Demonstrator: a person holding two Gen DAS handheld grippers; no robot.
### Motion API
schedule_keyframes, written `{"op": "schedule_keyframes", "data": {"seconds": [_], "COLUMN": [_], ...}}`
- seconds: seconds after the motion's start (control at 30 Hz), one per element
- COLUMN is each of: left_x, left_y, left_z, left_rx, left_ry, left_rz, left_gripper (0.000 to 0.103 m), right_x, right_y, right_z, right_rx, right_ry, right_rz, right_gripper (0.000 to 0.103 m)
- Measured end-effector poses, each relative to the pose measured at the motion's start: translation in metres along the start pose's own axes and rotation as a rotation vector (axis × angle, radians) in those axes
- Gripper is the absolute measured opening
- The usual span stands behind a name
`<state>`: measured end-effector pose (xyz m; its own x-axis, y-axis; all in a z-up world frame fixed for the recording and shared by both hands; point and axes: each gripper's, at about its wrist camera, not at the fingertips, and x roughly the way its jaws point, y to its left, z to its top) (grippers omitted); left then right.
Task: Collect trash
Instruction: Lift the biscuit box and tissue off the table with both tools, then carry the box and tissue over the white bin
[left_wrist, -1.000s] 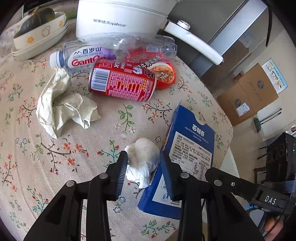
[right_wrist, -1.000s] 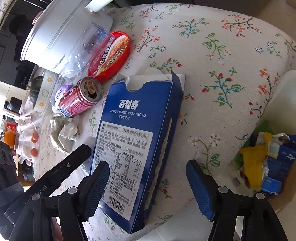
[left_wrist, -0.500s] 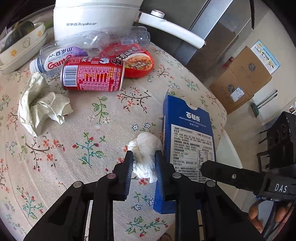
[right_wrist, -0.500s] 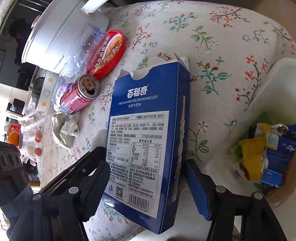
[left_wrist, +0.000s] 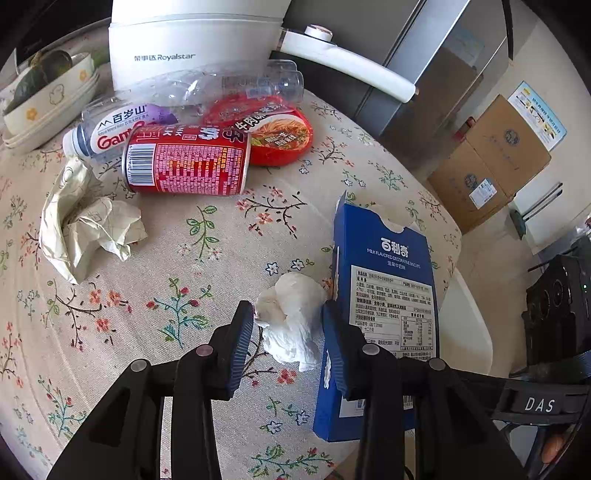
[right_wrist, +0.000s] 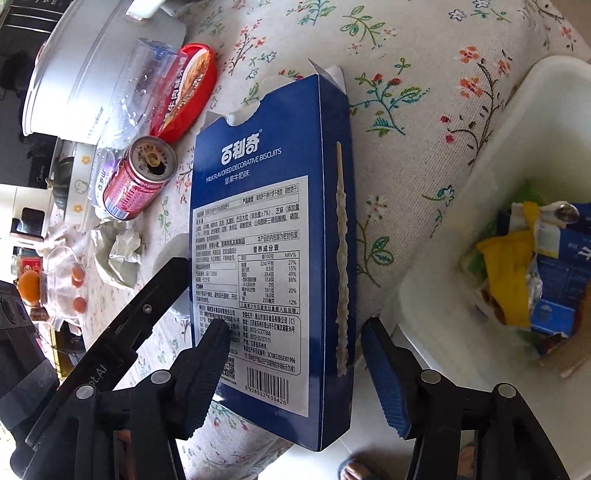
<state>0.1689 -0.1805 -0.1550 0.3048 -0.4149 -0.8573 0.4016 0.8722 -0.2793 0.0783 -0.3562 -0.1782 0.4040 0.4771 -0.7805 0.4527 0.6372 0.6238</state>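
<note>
My left jaws, pinched nearly together on the tissue half a second ago, now stand apart again, and the tissue (left_wrist: 291, 325) sits loose between them on the cloth. My left gripper (left_wrist: 287, 347) has ribbed blue pads on black fingers; the soft, crumpled white wad is just beside the left pad, but I cannot tell whether either pad touches it. My right gripper (right_wrist: 295, 363) is also wide open, its jaws flanking the lower end of the box (right_wrist: 273, 236), with a gap on the right side and the left pad in front of the printed face. The box is flat blue cardboard with a white label panel, a barcode and a torn glue strip down one edge; its top flap is open, and it overhangs the table edge. Beyond the edge, to the right, a white plastic bin (right_wrist: 476, 236) holds crinkled yellow and blue wrappers (right_wrist: 532, 266).

Farther across the floral tablecloth (left_wrist: 177, 266) lies a creased, pale paper ball (left_wrist: 81, 229). Behind it a red can (left_wrist: 188, 166) lies on its side, touching a clear bottle (left_wrist: 118, 129) and a red noodle lid (left_wrist: 280, 133). A crushed clear bottle lies behind those. A smooth white cooker (left_wrist: 195, 40) stands at the back, stacked bowls (left_wrist: 48, 99) to its left.
</note>
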Motion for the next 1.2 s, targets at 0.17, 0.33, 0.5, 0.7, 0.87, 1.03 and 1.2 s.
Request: {"op": "schedule_keyframes", "data": {"seconds": [0.17, 0.33, 0.5, 0.7, 0.87, 1.03, 1.2], "left_x": [-0.003, -0.005, -0.006, -0.002, 0.003, 0.003, -0.019], "left_y": [0.004, 0.02, 0.019, 0.027, 0.031, 0.028, 0.025], "left_z": [0.002, 0.004, 0.003, 0.005, 0.008, 0.01, 0.014], "left_rx": [-0.015, -0.106, -0.098, -0.126, -0.122, -0.087, -0.074], "left_ry": [-0.004, 0.003, -0.007, 0.002, -0.011, -0.027, -0.096], "left_rz": [-0.001, -0.053, -0.042, -0.066, -0.053, -0.04, -0.018], "left_gripper": [0.041, 0.041, 0.041, 0.041, 0.04, 0.025, 0.023], "right_x": [-0.006, -0.016, -0.009, -0.004, 0.0, -0.01, -0.026], "right_y": [-0.005, 0.002, 0.016, 0.028, 0.038, 0.052, 0.057], "right_z": [0.0, -0.001, -0.001, 0.004, 0.007, 0.003, 0.0], "right_rx": [0.018, -0.006, -0.049, -0.073, -0.121, -0.21, -0.275], "right_ry": [0.002, -0.011, -0.021, -0.047, -0.075, -0.14, -0.211], "right_rz": [0.018, 0.082, 0.132, 0.171, 0.112, 0.069, 0.009], "right_gripper": [0.05, 0.039, 0.04, 0.04, 0.037, 0.03, 0.028]}}
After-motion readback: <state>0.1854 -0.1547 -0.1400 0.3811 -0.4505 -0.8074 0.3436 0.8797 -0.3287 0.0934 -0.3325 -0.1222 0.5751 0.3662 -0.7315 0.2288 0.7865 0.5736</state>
